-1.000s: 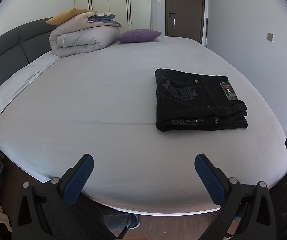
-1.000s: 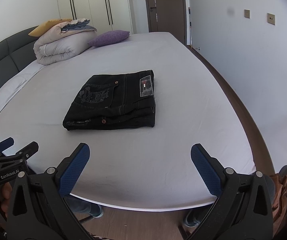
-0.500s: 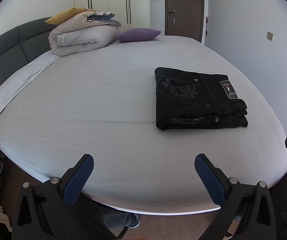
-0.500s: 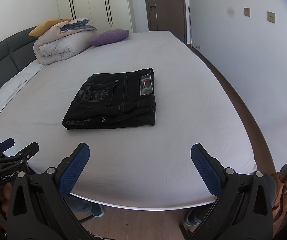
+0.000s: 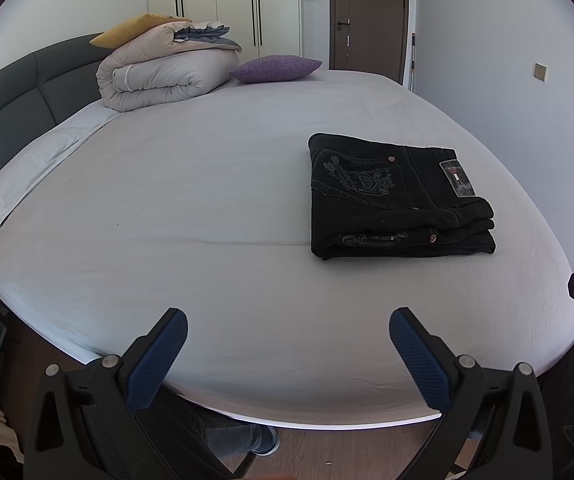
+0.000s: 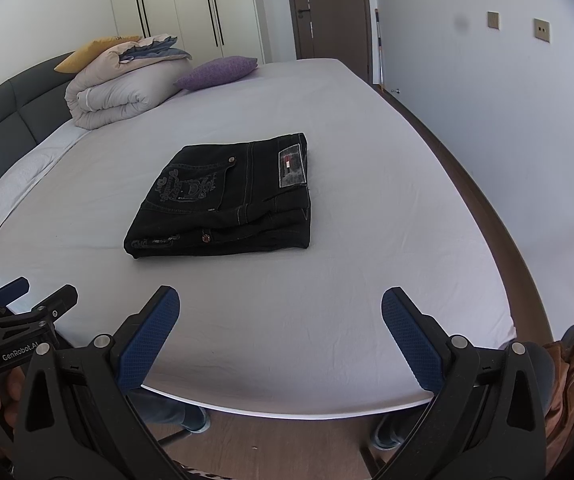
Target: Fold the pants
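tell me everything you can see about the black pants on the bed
The black pants look like denim, folded into a compact, roughly rectangular stack of several layers. On top shows a back pocket with pale embroidered stitching, a metal rivet, and a grey waistband patch bearing a small red and white label. A button and more embroidery show along the near edge. They lie flat on the white bedsheet, touched by nothing else; both grippers are open and held back at the bed's near edge.

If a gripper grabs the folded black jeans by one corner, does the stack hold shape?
Probably not. The black jeans lie as loose stacked layers with nothing binding them, so they would likely droop and unfold. Thick denim looks fairly heavy. On the smooth bedsheet, a push should slide them.
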`<state>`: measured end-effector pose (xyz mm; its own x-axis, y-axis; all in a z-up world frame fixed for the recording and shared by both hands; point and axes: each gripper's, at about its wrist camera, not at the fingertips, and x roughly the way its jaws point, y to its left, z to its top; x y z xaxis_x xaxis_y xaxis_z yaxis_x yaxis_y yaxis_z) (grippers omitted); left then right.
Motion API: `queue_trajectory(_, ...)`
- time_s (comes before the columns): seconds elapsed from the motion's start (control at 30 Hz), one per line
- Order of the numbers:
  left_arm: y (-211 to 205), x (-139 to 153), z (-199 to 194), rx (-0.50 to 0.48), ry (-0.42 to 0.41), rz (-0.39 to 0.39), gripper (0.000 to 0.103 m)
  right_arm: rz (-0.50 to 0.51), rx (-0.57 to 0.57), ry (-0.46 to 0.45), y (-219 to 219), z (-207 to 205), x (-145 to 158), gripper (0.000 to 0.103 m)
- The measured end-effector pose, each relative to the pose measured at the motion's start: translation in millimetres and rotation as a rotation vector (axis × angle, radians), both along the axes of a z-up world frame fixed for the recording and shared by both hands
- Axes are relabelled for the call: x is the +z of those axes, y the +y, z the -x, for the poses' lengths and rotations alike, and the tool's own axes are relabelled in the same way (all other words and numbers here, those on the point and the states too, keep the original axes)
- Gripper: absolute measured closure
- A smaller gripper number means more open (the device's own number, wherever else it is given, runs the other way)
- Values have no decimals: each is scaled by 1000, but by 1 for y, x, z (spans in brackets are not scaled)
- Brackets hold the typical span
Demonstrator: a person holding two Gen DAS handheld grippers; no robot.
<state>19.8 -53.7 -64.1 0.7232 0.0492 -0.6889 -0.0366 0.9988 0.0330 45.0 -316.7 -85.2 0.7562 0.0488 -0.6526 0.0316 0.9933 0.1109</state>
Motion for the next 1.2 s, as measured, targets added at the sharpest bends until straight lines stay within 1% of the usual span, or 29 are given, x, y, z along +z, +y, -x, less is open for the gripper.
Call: queue_trajectory(1.2, -1, 0, 0, 0, 4, 1, 0, -10, 3, 13, 6, 1, -9, 0)
